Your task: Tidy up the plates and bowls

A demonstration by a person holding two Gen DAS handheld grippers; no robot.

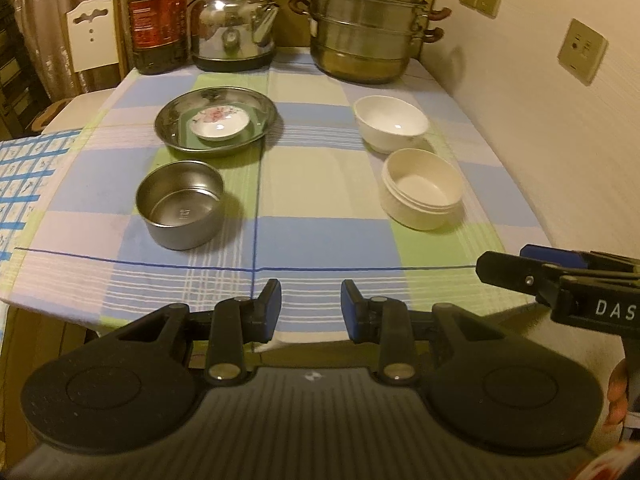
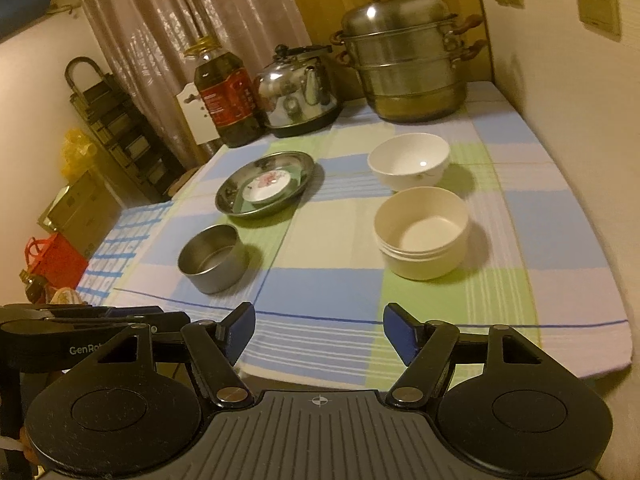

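A steel plate (image 1: 172, 126) (image 2: 232, 192) sits left of centre on the checked tablecloth, with a green square dish (image 1: 240, 142) and a small flowered saucer (image 1: 220, 122) (image 2: 266, 186) stacked in it. A steel bowl (image 1: 180, 204) (image 2: 212, 258) stands in front of it. On the right stand a white ceramic bowl (image 1: 390, 122) (image 2: 408, 160) and, nearer, a cream plastic bowl (image 1: 422, 188) (image 2: 422, 232). My left gripper (image 1: 311, 308) is open and empty over the table's near edge. My right gripper (image 2: 319, 330) is open and empty there too, and shows in the left wrist view (image 1: 520, 268).
At the table's back stand an oil bottle (image 1: 158, 20) (image 2: 226, 100), a steel kettle (image 1: 234, 24) (image 2: 298, 94) and a stacked steamer pot (image 1: 366, 24) (image 2: 412, 56). A wall (image 1: 560, 140) runs along the table's right side. A white chair (image 1: 92, 36) and a rack (image 2: 120, 128) stand to the left.
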